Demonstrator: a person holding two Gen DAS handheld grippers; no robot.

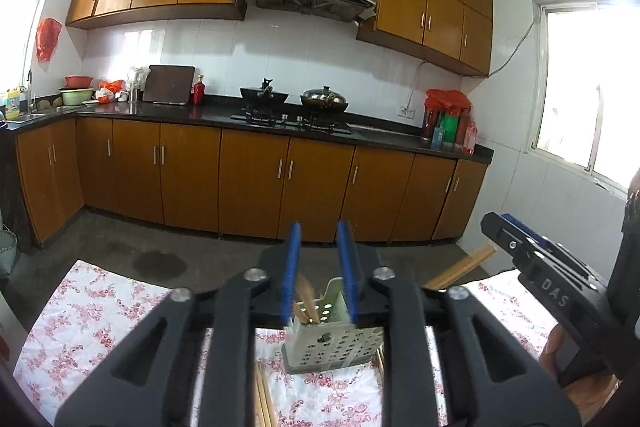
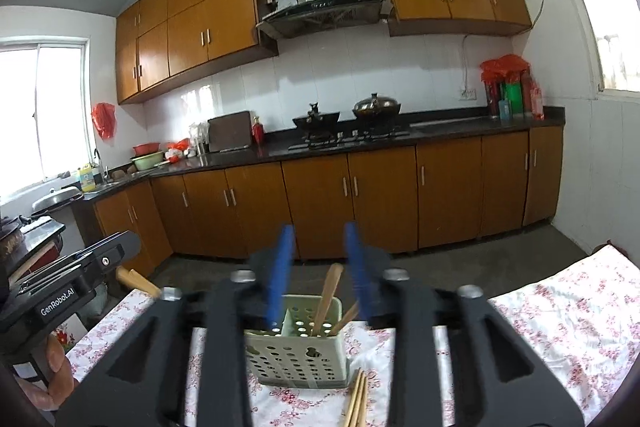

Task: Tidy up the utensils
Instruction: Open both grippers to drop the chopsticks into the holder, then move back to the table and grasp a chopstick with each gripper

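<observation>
A pale green perforated utensil holder (image 1: 336, 345) (image 2: 296, 347) stands on the floral tablecloth (image 1: 92, 323) (image 2: 560, 315), with wooden chopsticks (image 2: 330, 297) upright in its right compartment. My left gripper (image 1: 319, 235) is open and empty, above and just behind the holder. My right gripper (image 2: 320, 235) is open and empty, above the holder too. More loose chopsticks lie on the cloth in front of the holder (image 2: 358, 399) (image 1: 264, 399). Each gripper shows at the edge of the other's view (image 1: 540, 267) (image 2: 72, 283).
Brown kitchen cabinets (image 1: 248, 179) with a dark counter run along the far wall, with a stove and two woks (image 1: 296, 99). A wooden chair back (image 1: 460, 269) stands at the table's far edge. Grey floor lies between table and cabinets.
</observation>
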